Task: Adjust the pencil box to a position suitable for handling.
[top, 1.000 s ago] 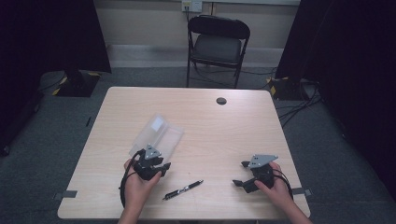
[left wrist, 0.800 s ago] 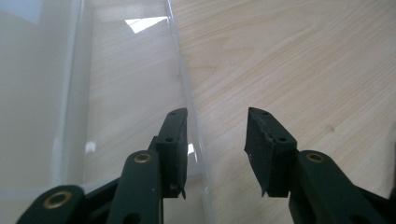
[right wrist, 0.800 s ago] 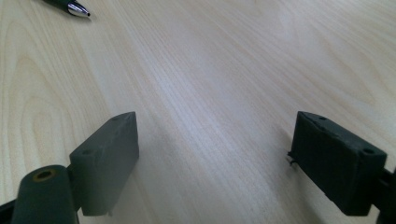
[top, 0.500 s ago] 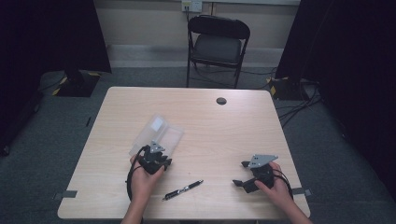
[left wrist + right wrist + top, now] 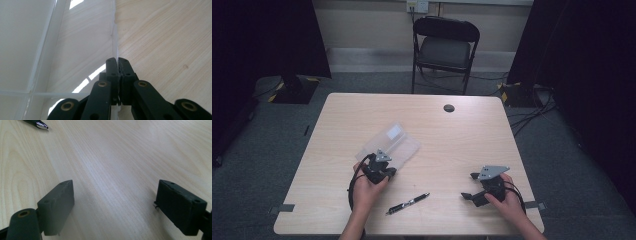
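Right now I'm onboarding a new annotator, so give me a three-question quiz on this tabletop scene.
1. True or false: the left gripper is shut on the edge of the clear plastic case.
2. How do the right gripper jaws stand? A) wide apart, nothing between them B) closed on the pen C) closed on the case
3. Fill in: the pen lies on the table between the two ____.

Key: 1 true; 2 A; 3 grippers.

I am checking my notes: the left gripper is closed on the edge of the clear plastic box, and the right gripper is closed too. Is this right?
Not entirely. The left gripper is shut on the clear plastic box edge, but the right gripper is open: the right gripper view shows its jaws wide apart over bare table.
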`<act>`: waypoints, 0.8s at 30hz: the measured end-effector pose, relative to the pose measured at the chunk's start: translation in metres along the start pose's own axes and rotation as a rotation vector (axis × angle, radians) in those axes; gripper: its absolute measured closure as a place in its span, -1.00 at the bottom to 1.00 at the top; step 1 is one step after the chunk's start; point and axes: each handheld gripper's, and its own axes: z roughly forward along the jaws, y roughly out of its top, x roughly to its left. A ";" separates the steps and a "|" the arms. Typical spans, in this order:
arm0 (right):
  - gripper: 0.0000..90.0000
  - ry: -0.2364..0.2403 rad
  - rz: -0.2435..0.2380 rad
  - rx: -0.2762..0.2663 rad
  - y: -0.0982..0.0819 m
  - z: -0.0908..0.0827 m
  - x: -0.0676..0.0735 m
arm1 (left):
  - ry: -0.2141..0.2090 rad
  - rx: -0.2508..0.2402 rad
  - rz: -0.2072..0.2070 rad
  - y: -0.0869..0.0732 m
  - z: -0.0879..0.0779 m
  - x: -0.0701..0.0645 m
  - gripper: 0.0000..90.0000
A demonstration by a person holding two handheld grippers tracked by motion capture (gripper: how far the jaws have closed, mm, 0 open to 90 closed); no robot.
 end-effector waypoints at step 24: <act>-0.68 0.001 0.000 -0.001 0.000 0.000 0.000 | -0.025 0.004 0.069 0.013 0.012 0.006 0.97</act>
